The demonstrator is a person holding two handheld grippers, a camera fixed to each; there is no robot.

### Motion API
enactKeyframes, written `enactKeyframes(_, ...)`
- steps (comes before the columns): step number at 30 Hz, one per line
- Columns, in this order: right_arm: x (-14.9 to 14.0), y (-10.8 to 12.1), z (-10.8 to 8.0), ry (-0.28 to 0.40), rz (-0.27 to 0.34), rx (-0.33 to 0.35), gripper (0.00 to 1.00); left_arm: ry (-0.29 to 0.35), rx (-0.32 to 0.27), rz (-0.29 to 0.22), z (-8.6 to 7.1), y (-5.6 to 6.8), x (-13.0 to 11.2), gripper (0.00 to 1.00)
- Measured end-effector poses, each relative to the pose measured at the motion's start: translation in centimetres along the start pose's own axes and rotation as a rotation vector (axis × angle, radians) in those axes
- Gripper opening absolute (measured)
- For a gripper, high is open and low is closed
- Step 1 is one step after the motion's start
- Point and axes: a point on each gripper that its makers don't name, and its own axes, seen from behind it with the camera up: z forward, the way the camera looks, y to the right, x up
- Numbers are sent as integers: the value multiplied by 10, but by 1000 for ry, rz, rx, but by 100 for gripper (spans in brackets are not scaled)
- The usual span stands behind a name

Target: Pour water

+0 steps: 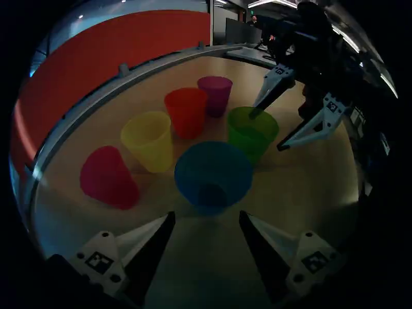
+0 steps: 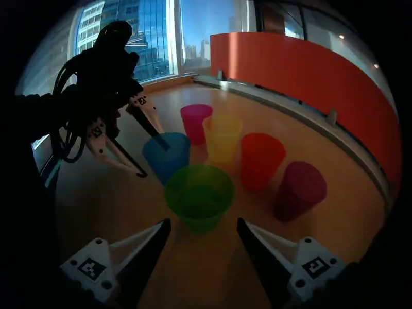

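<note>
The left gripper (image 1: pixel 206 215) is spread wide and empty, its fingers aimed at the blue cup (image 1: pixel 213 175), which stands dead ahead at 12 o'clock with its base just beyond the tips. The right gripper (image 2: pixel 203 222) is equally wide, with nothing in it, and faces the green cup (image 2: pixel 198 193) at its own 12 o'clock. In the left gripper view that right gripper (image 1: pixel 265 132) sits at 1 o'clock, a finger on each side of the green cup's (image 1: pixel 247 141) rim.

Seen from the left gripper, the other cups fan out:
- pink cup (image 1: pixel 107 177) at 10 o'clock
- yellow cup (image 1: pixel 148 139) at 11
- orange cup (image 1: pixel 186 110) and purple cup (image 1: pixel 215 93) behind, near 12

These look like thin, translucent plastic tumblers, so they are probably light, smooth and easily squashed or tipped. I would grip gently across the mid-wall, below the flared rim. The light is dim, so I cannot tell whether either cup holds water.

The table (image 1: pixel 309 190) is pale smooth wood, likely slippery under a light cup. An orange wall (image 1: pixel 103 51) runs along its far edge, and windows (image 2: pixel 144 41) show in the right gripper view at 11 o'clock.
</note>
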Motion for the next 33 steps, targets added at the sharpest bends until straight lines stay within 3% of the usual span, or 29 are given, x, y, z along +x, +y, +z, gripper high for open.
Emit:
enactKeyframes(15, -12, -6, -46, 66, 55, -90, 100, 80, 85, -83, -58, -2, -18, 92)
enactKeyframes(24, -2, -15, -72, 177, 107, -150, 100, 187, 157, -165, -93, 2, -21, 92)
enactKeyframes(33, 11, -17, -94, 265, 111, -224, 100, 295, 258, -217, -125, -8, -24, 92)
